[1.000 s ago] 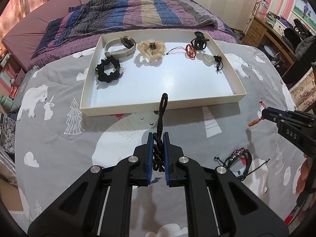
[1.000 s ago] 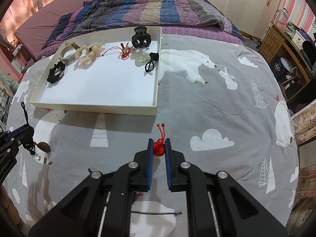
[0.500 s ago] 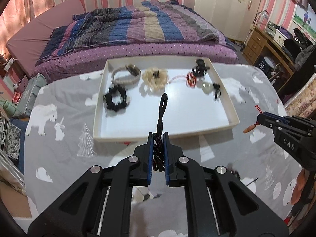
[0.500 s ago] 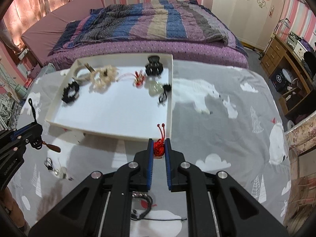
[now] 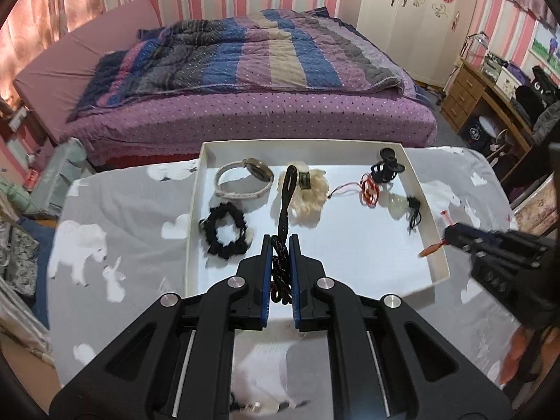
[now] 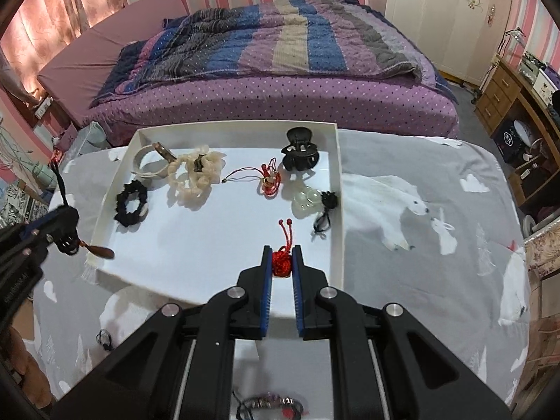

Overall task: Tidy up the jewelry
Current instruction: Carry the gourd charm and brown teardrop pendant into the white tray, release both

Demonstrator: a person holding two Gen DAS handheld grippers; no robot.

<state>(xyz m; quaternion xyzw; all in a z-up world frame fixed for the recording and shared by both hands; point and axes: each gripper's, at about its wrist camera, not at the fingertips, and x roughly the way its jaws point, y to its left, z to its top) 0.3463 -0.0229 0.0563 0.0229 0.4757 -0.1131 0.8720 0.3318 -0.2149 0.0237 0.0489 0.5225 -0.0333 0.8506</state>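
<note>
- Both grippers have risen and now hover over the white tray (image 5: 441, 262).
- Left gripper (image 5: 280, 245) pinches a black braided cord (image 5: 284, 206).
- Right gripper (image 6: 282, 257) clamps a red knotted cord (image 6: 282, 262).

Both claws (image 5: 280, 255) (image 6: 282, 262) clamped (raised).

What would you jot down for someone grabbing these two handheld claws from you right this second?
Left gripper: shut on a black braided cord, held over the white tray.
Right gripper: shut on a red knotted cord, also above the tray.
Already in the tray: black scrunchie, cream scrunchie, watch, black claw clip, red string charm, pale jade pendant.
Left: set both cords down; a beaded bracelet lies on the bear-print cloth.
</note>
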